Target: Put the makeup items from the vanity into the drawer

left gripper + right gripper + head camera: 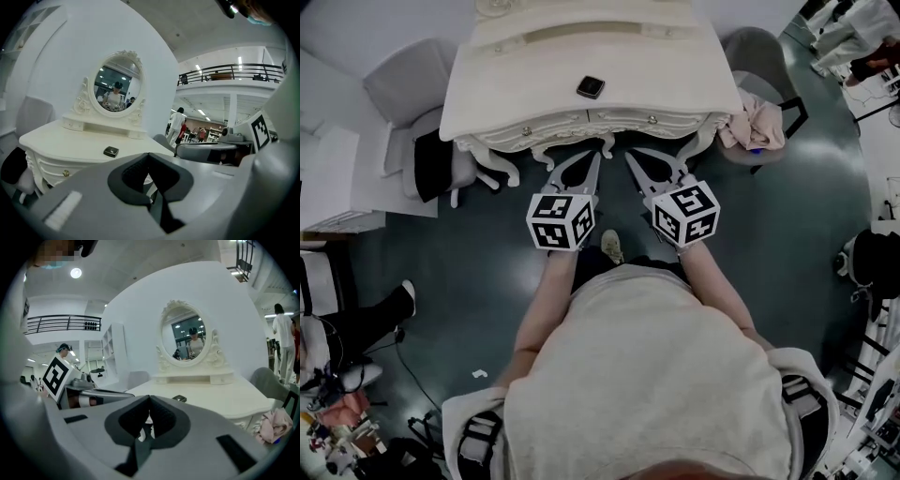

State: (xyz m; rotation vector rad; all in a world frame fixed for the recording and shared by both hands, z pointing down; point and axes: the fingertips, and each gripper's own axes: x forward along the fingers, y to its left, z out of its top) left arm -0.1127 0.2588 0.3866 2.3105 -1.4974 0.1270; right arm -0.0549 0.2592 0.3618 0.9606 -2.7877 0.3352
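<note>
A small dark makeup compact lies alone on the cream vanity top; it also shows in the left gripper view and the right gripper view. The drawer front below carries two knobs and is closed. My left gripper and right gripper hover side by side just in front of the vanity's front edge, short of the compact. Both are shut with nothing between the jaws. The oval mirror stands at the back of the vanity.
A grey chair with a black item stands left of the vanity. Another chair with a pink cloth is on the right. A white shelf and a person's leg are at the left.
</note>
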